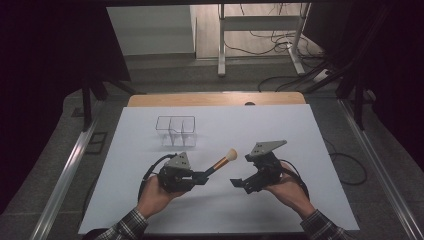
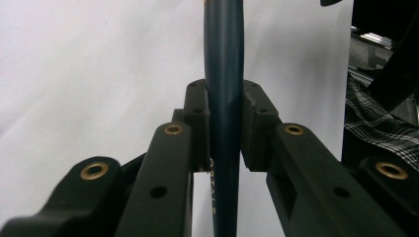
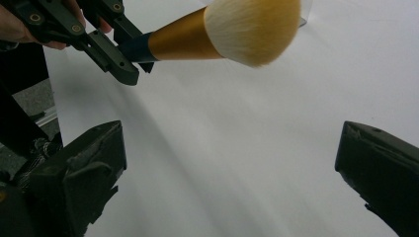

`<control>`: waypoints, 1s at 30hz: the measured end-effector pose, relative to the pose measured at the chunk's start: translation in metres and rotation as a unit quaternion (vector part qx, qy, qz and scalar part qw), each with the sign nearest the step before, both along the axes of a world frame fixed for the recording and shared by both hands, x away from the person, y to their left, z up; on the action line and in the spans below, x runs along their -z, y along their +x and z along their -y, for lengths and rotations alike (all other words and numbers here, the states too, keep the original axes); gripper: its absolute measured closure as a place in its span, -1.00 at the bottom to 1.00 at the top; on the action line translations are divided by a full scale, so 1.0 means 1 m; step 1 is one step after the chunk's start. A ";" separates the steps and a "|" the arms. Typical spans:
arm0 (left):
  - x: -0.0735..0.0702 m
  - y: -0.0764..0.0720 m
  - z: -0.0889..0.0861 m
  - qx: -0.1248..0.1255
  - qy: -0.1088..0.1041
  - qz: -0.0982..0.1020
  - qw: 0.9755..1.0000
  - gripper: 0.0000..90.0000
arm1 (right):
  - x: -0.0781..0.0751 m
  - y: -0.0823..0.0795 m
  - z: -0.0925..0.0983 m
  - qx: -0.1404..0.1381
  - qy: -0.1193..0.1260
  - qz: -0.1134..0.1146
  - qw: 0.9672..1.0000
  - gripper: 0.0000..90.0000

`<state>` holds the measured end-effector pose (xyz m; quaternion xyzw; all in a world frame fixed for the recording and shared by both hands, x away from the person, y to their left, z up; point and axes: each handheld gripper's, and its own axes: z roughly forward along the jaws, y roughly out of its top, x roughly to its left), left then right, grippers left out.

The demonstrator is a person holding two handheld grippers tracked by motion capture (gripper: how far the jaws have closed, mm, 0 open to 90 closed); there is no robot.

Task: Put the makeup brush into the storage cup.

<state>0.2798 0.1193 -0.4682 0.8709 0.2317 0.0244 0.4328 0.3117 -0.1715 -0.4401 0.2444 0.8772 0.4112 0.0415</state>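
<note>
High view – brush axis: the makeup brush runs out of the left gripper toward the upper right, bristle head leading, raised over the white counter.
High view – right gripper: the right gripper sits just right of the brush head, apart from it, jaws spread and holding nothing.
High view – organiser: a clear divided box stands beyond the left gripper.
Left gripper view – grasp: both jaws are pressed against the dark blue handle, which runs straight ahead between them.
Left gripper view – writing: small gold letters on the handle near the bottom edge; not legible.
Right gripper view – brush: gold ferrule and pale bristle head point right, above and ahead of the wide-open jaws.
</note>
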 end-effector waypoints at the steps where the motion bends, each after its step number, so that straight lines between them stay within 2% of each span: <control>1: 0.000 0.000 0.000 0.000 -0.001 0.001 1.000 0.71 | 0.000 -0.001 -0.001 0.000 0.001 0.001 1.000 -1.00; 8: -0.002 -0.004 0.002 -0.001 -0.015 0.004 1.000 0.71 | -0.004 -0.002 -0.005 0.005 0.026 -0.018 1.000 -1.00; 12: -0.002 -0.006 0.005 0.004 -0.016 0.009 1.000 0.71 | -0.004 -0.002 -0.009 0.006 0.041 -0.041 0.998 -1.00; 13: -0.002 -0.007 0.007 0.006 -0.017 0.008 1.000 0.71 | -0.005 -0.002 -0.010 0.006 0.038 -0.043 0.998 -0.98; 24: -0.002 -0.007 0.011 0.013 -0.021 0.012 1.000 0.71 | -0.007 -0.003 -0.021 0.005 0.073 -0.054 0.996 -0.56; 30: -0.001 -0.007 0.012 0.017 -0.020 0.013 1.000 0.71 | -0.007 -0.001 -0.024 0.001 0.087 -0.067 0.994 -0.49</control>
